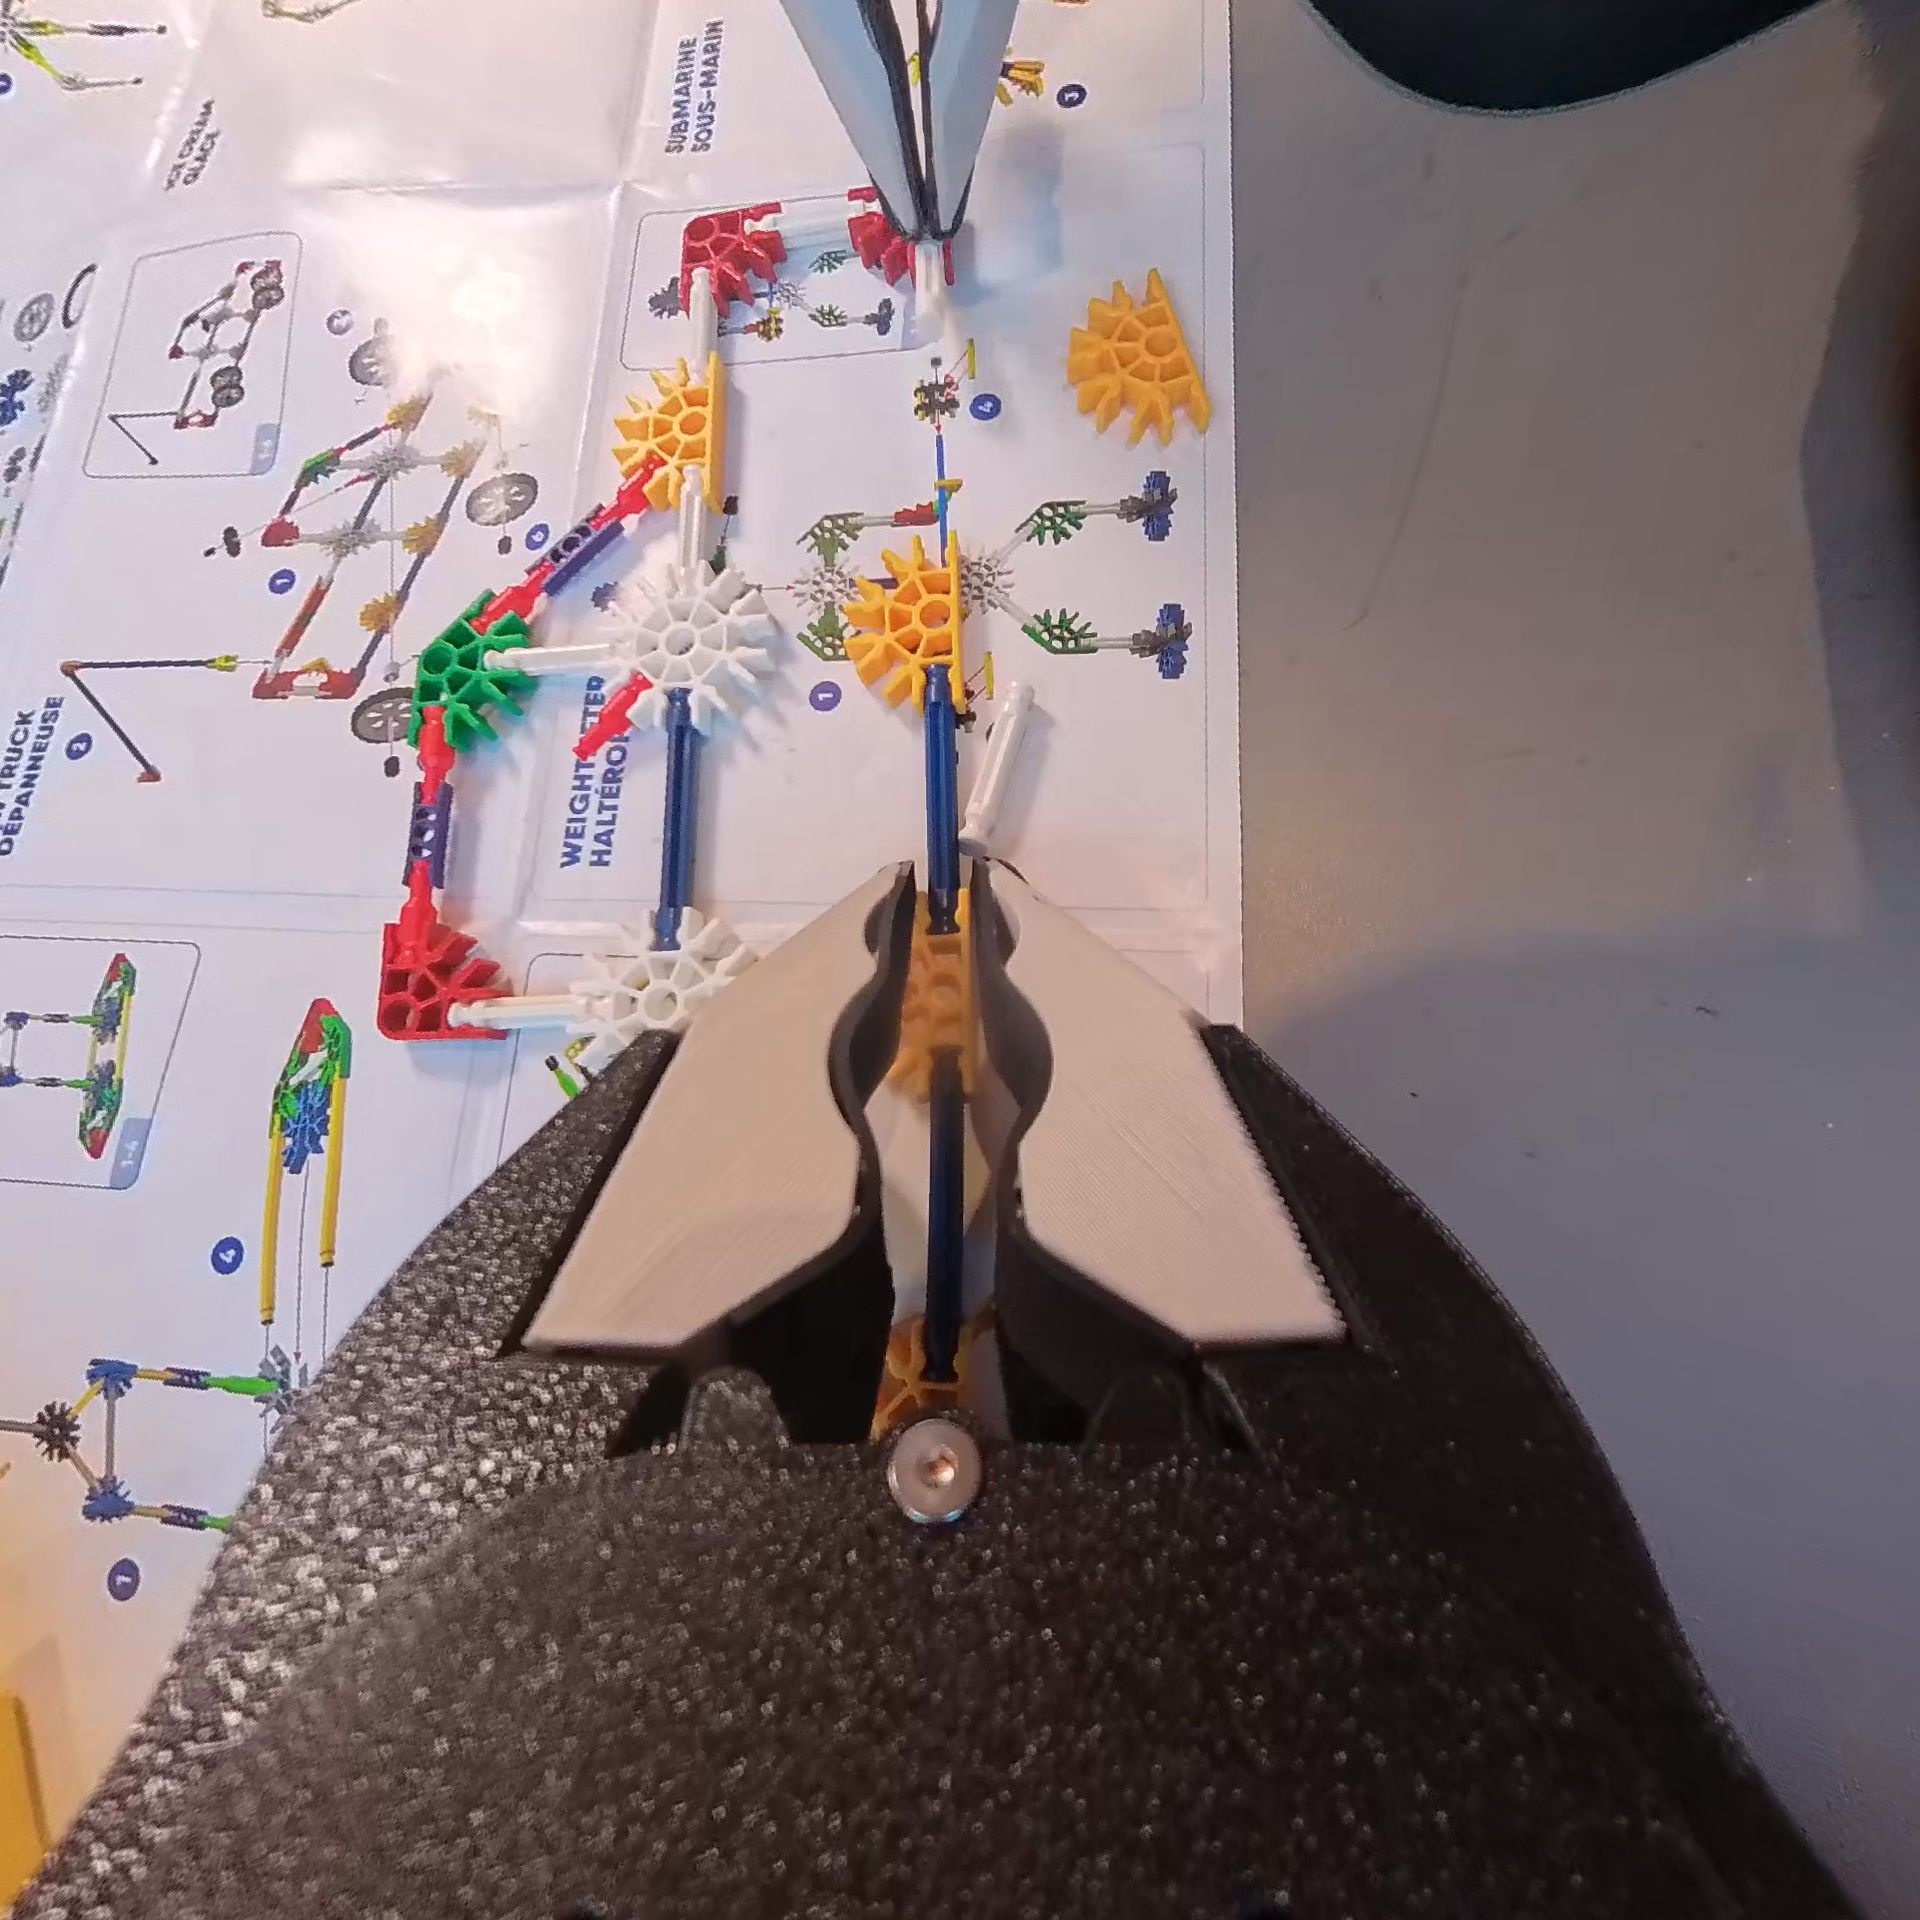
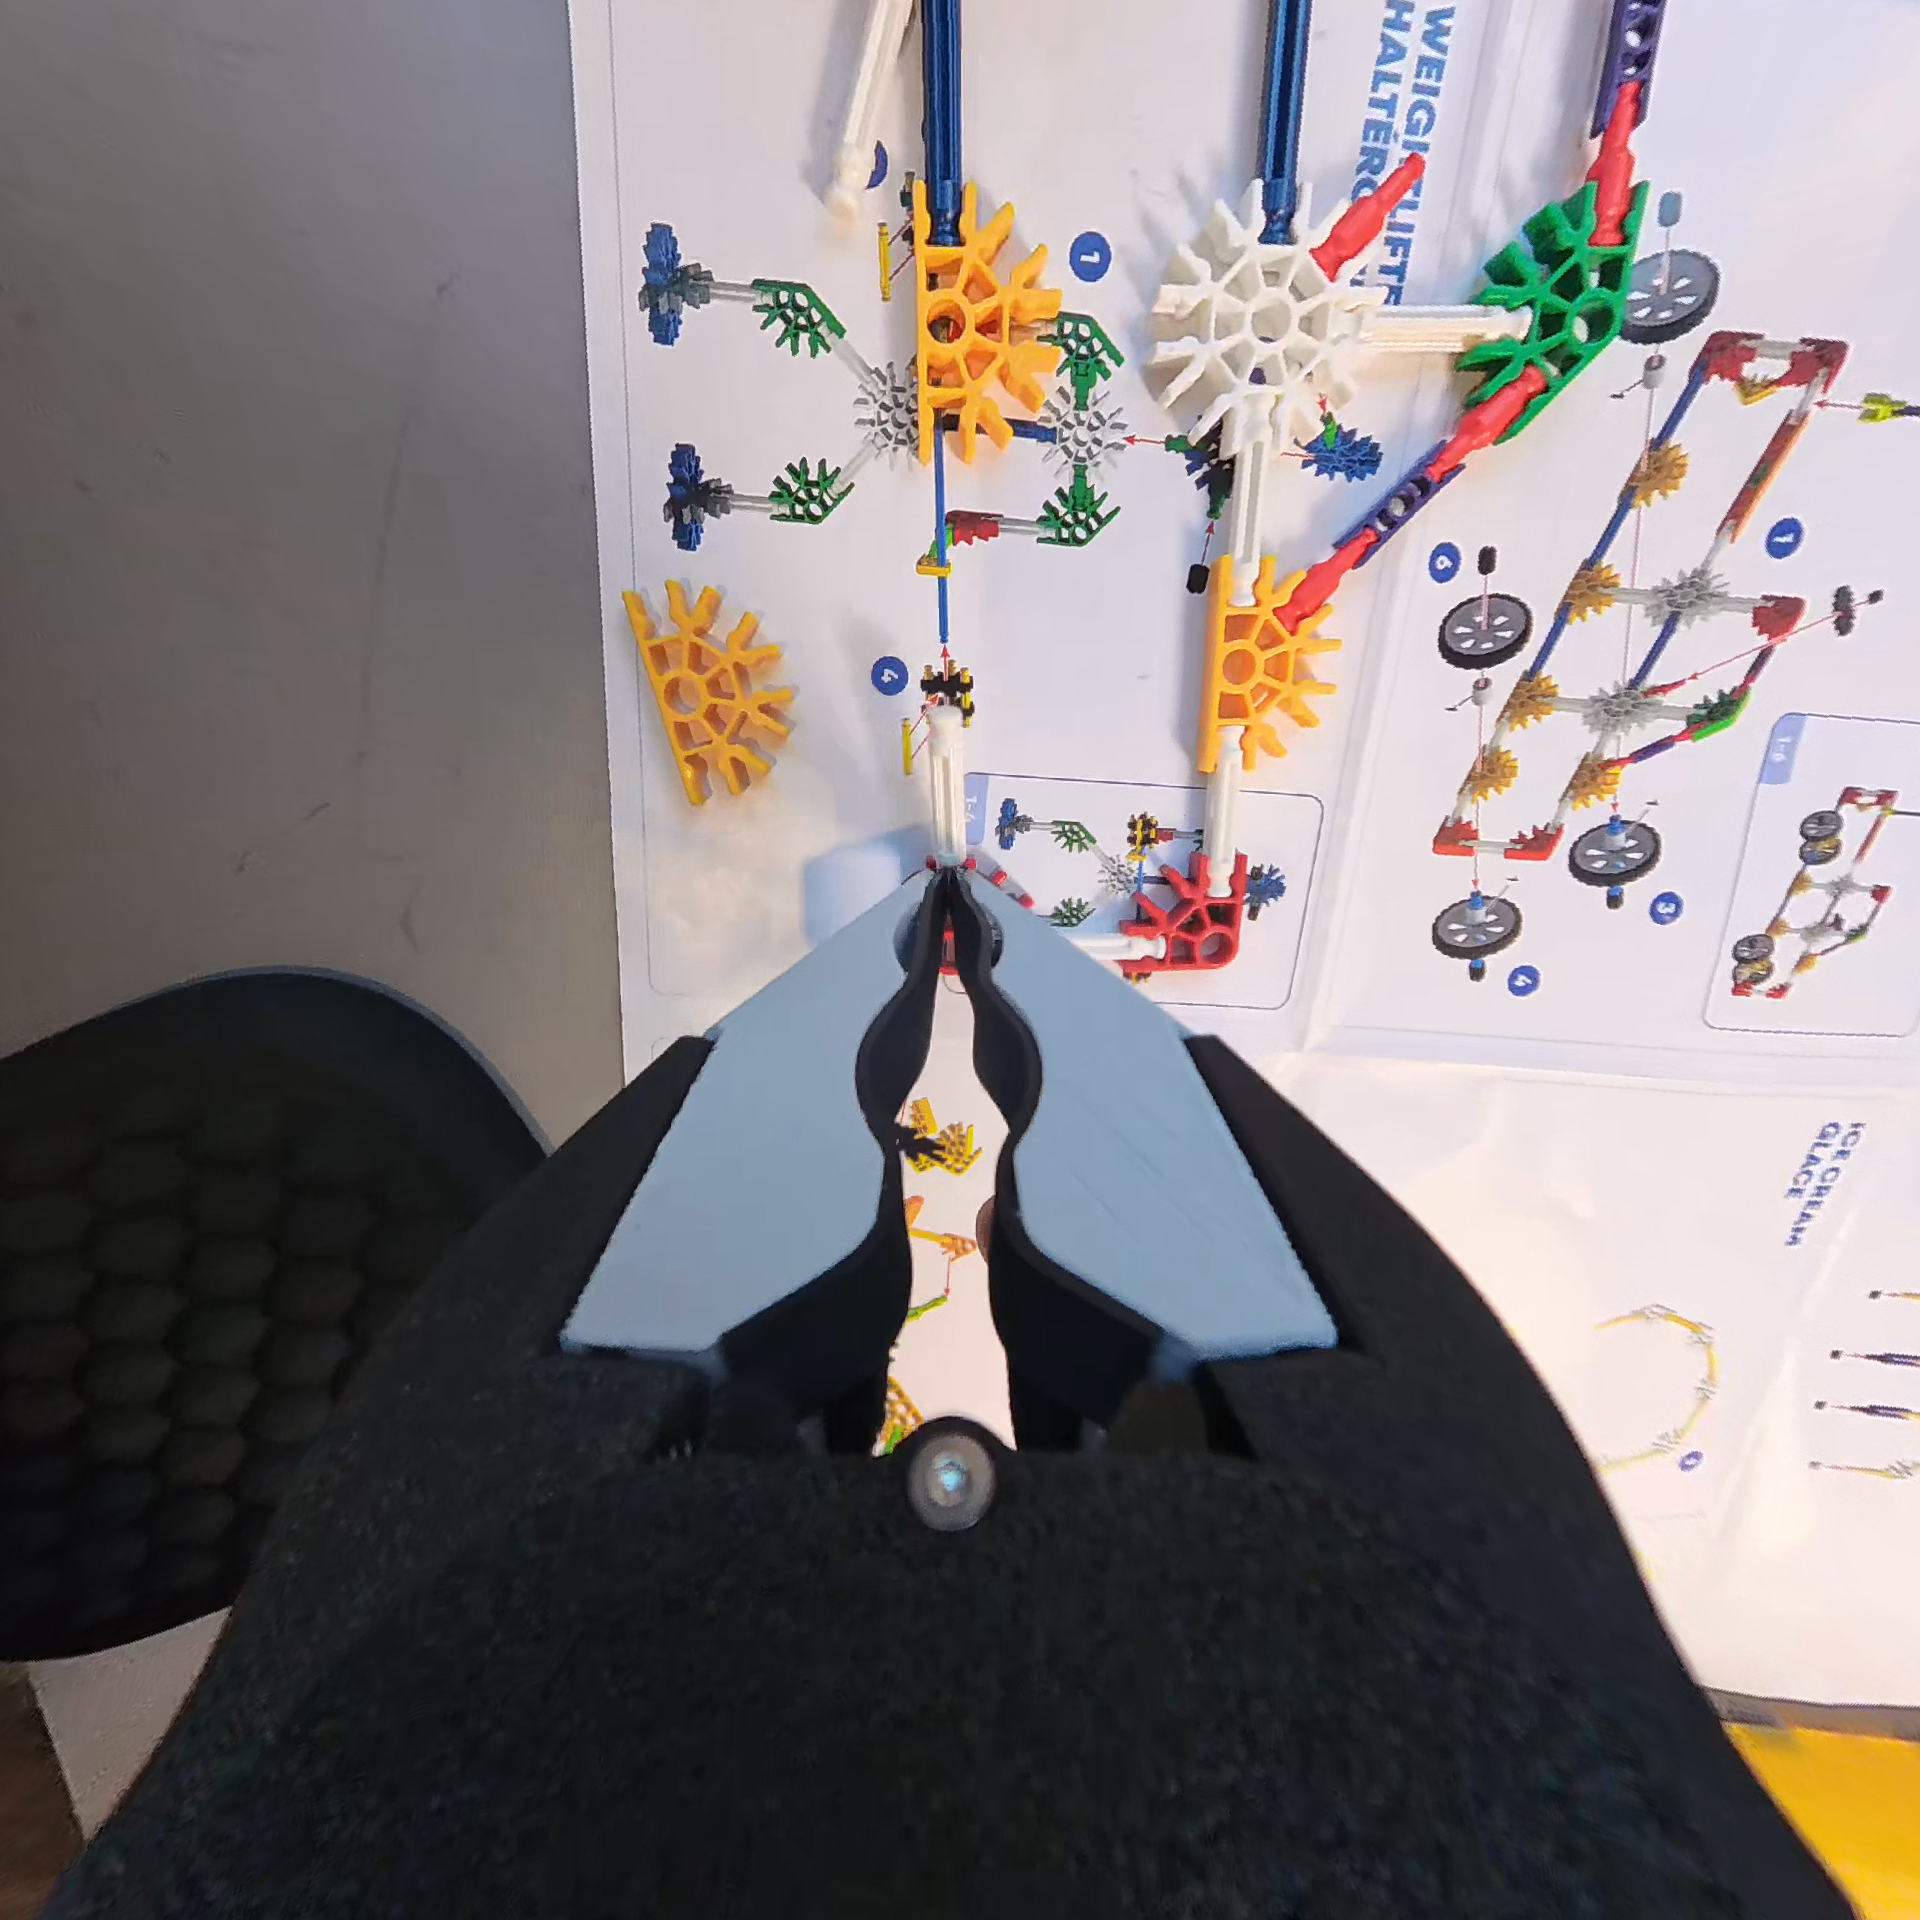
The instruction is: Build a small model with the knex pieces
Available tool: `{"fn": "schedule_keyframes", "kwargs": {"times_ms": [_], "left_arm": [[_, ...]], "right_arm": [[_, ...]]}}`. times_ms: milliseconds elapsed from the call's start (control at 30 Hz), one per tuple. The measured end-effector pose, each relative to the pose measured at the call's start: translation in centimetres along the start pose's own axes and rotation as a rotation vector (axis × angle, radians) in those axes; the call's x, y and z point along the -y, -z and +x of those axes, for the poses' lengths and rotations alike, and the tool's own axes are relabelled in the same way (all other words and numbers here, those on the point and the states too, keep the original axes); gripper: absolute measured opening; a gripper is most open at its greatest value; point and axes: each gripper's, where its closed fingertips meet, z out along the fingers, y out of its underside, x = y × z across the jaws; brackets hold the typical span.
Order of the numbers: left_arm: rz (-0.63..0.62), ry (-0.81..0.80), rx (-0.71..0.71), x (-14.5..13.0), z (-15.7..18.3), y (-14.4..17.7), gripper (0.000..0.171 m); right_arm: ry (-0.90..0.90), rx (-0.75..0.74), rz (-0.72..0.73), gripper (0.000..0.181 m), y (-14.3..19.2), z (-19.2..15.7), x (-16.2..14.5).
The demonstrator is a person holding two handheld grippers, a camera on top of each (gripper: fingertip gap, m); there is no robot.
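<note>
My left gripper (image 1: 940, 873) is shut on a yellow connector (image 1: 935, 987). A blue rod (image 1: 940, 769) runs forward from it to a second yellow connector (image 1: 909, 623), and another blue rod runs back between the fingers. My right gripper (image 2: 943, 878) is shut. Its tips sit over a red corner connector (image 2: 948, 951), where a short white rod (image 2: 945, 779) sticks out. It also shows at the top of the left wrist view (image 1: 925, 234). That red connector belongs to a flat frame of rods and connectors (image 1: 686, 639) lying on the printed instruction sheet (image 1: 416, 208).
A loose yellow connector (image 1: 1138, 358) (image 2: 707, 691) and a loose white rod (image 1: 1003, 758) lie on the sheet near its edge. Beyond the edge is grey tabletop (image 1: 1558, 623). A dark rounded pad (image 2: 208, 1247) sits at the table's side.
</note>
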Motion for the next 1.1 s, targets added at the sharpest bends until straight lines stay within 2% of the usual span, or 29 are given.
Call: {"fn": "schedule_keyframes", "kwargs": {"times_ms": [400, 467, 600, 767, 933, 1100], "left_arm": [[0.0, -0.001, -0.002, 0.0, 0.0, 0.0, 0.009], [0.012, 0.004, -0.007, 0.3, 0.1, 0.1, 0.019], [0.146, 0.096, -0.032, 4.2, 0.1, 0.2, 0.023], [0.171, 0.134, -0.051, 8.9, 0.3, -3.0, 0.023], [0.069, 0.14, -0.062, 9.2, 0.3, -6.6, 0.02], [-0.017, 0.14, -0.057, 9.1, 0.4, -8.2, 0.019]], "right_arm": [[-0.028, 0.007, -0.032, 0.0, -0.1, 0.0, -0.2], [-0.027, 0.007, -0.044, 0.0, -0.1, 0.0, -0.2], [-0.04, -0.002, -0.035, 0.0, -0.1, 0.0, -0.2], [-0.074, -0.021, -0.006, 0.0, -0.1, 0.0, -0.2], [-0.112, -0.056, 0.036, 0.0, 0.2, 0.2, -0.6], [-0.153, -0.075, 0.11, 0.003, 1.0, 0.4, -0.9]]}}
